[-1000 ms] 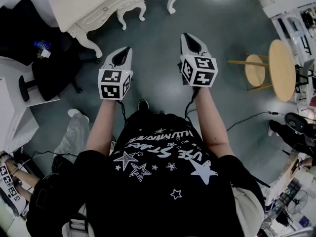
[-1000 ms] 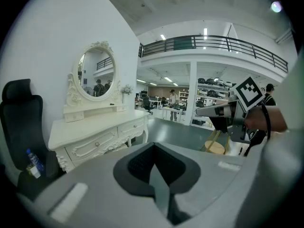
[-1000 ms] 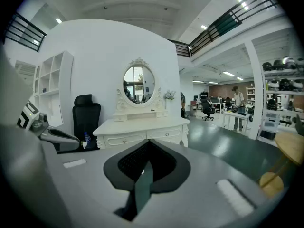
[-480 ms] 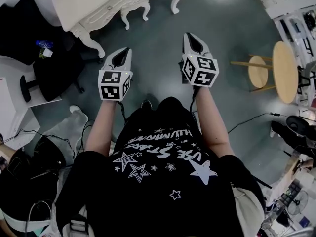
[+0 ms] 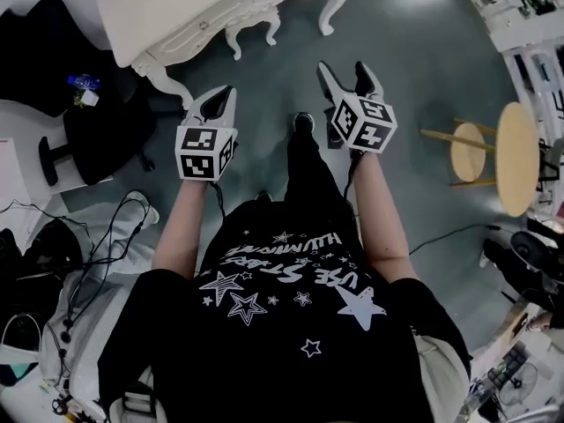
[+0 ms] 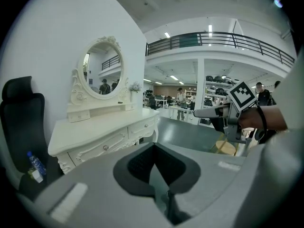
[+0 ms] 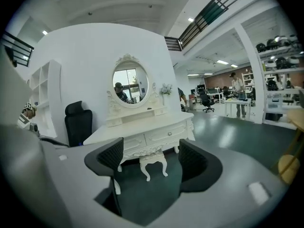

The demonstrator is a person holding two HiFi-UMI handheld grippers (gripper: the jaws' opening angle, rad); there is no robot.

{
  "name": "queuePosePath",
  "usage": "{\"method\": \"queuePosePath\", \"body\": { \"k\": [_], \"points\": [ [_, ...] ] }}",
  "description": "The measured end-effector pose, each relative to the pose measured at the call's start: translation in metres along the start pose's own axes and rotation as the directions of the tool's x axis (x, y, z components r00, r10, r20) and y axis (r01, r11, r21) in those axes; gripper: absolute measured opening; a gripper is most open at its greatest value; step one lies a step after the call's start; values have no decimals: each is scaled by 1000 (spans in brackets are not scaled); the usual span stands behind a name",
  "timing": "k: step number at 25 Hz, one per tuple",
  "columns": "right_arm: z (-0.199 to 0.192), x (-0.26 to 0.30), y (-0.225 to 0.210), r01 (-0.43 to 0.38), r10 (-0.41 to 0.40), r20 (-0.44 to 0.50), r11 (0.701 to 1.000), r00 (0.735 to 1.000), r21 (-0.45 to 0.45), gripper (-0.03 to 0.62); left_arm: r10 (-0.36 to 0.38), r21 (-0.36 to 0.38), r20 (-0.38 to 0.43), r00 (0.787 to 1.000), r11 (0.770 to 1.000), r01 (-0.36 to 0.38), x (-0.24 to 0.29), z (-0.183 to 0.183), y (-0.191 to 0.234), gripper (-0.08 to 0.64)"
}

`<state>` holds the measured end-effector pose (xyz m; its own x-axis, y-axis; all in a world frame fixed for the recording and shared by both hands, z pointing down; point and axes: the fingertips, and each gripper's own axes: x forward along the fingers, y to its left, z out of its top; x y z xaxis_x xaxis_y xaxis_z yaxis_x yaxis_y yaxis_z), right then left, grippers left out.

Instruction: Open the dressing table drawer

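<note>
The white ornate dressing table (image 5: 198, 20) stands at the top of the head view, ahead and to the left of both grippers. Its drawer fronts carry small knobs (image 7: 169, 133), and an oval mirror (image 7: 130, 83) rises behind the top. My left gripper (image 5: 219, 101) is held out over the floor, short of the table, with its pads (image 6: 142, 163) pressed together and nothing between them. My right gripper (image 5: 344, 76) hangs further right with its fingers (image 5: 324, 74) spread apart and empty. Between its jaws I see the table's front and a small white stool (image 7: 153, 163) beneath it.
A black office chair (image 5: 92, 126) stands left of the table, with a water bottle (image 5: 84, 85) beside it. Cables and bags (image 5: 88, 263) lie on the floor at the left. A round wooden stool (image 5: 511, 152) stands at the right. Shelves line the far right.
The person has stepped towards the dressing table, one foot now forward. The right gripper's jaws have opened. The left gripper stays shut.
</note>
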<state>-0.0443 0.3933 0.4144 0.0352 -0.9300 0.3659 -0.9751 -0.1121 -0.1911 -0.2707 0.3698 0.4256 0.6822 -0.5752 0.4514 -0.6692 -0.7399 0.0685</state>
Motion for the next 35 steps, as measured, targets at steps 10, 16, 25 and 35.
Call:
{"method": "queuePosePath", "body": {
  "k": [10,16,25,35],
  "points": [
    [60,160,-86,-163,163,-15,987,987,-1,376,151,-21,16,988,988,-150,151,79,28,0],
    [115,245,-112,-250,248,-53,968,967,-30,373,232,-66,21,973,971,-230,217,134,57,0],
    [144,327,-120,-327,320,-103,944,942,-53,367,315,-126,13,949,942,-311,264,163,92,1],
    [145,388,-122,-328,317,-151,944,936,-48,357,316,-146,-2,949,939,-313,315,178,134,2]
  ]
}}
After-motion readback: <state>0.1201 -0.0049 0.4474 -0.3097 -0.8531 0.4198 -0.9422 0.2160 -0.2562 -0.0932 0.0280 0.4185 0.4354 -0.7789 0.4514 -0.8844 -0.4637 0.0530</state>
